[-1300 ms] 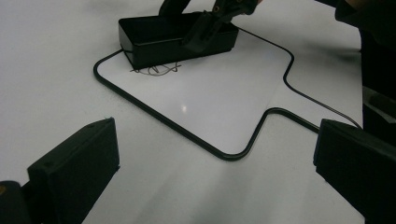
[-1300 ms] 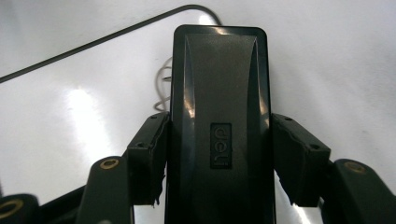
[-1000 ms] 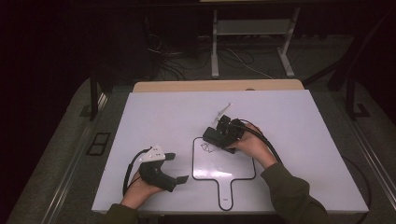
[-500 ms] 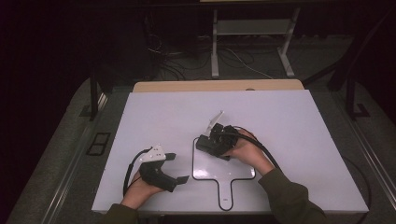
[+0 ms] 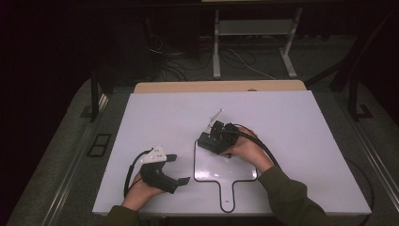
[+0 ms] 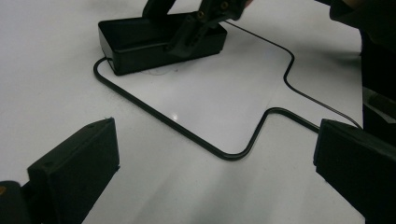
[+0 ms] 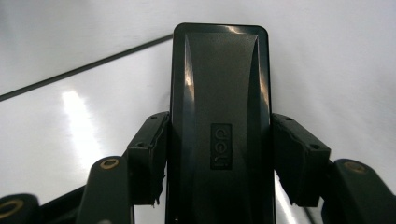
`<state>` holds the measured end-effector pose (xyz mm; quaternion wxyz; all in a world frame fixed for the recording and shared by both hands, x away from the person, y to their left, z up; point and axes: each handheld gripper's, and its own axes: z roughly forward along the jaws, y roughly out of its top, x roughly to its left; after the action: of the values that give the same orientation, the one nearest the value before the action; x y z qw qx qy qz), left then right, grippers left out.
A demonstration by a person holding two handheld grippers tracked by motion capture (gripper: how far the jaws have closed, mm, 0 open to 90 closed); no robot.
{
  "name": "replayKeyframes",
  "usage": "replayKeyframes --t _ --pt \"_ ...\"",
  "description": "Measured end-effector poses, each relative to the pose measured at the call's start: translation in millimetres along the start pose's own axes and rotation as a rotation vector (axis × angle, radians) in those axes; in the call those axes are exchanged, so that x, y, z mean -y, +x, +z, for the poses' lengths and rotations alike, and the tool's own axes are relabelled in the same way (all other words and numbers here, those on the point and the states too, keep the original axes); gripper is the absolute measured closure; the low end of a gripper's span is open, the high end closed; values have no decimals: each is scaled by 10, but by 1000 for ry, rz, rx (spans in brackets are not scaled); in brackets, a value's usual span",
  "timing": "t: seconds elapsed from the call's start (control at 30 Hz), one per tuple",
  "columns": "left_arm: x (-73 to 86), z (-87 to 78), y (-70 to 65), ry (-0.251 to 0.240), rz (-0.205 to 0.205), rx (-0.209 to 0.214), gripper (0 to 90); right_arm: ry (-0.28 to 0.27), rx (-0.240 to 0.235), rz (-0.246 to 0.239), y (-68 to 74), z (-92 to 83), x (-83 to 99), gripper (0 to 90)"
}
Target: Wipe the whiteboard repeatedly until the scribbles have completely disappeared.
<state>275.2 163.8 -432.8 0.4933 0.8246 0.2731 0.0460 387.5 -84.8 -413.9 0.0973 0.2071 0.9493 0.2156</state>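
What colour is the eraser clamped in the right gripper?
Black, with an embossed logo; the eraser shows best in the right gripper view.

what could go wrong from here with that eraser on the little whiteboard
1. The right gripper clamps the black eraser by its smooth side walls, so it might slip or twist if pushed hard.
2. The eraser sits at the far left corner of the small whiteboard, so a stroke could run over its black rim.
3. The left gripper stands open beside the board and does not hold it, so the board may slide.
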Motion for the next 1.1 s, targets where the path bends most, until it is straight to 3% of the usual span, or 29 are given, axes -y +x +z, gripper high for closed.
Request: replayKeyframes --t 0.17,0.53,0.63,0.9,1.0,1.1 --pt "-3 1 -4 1 6 1 0 2 -31 -32 138 -8 -31 392" --pt "1 -6 3 2 3 -1 0 33 53 11 -63 42 -102 392" --pt "0 -8 2 2 6 0 0 37 54 10 -113 58 -120 392" --pt "-1 -2 1 4 5 1 0 32 14 -37 63 66 -179 392" --pt "-1 -6 -2 5 10 0 0 33 17 -32 36 72 -185 392" --pt "3 -12 0 3 9 -1 0 41 53 -12 -43 77 -179 392"
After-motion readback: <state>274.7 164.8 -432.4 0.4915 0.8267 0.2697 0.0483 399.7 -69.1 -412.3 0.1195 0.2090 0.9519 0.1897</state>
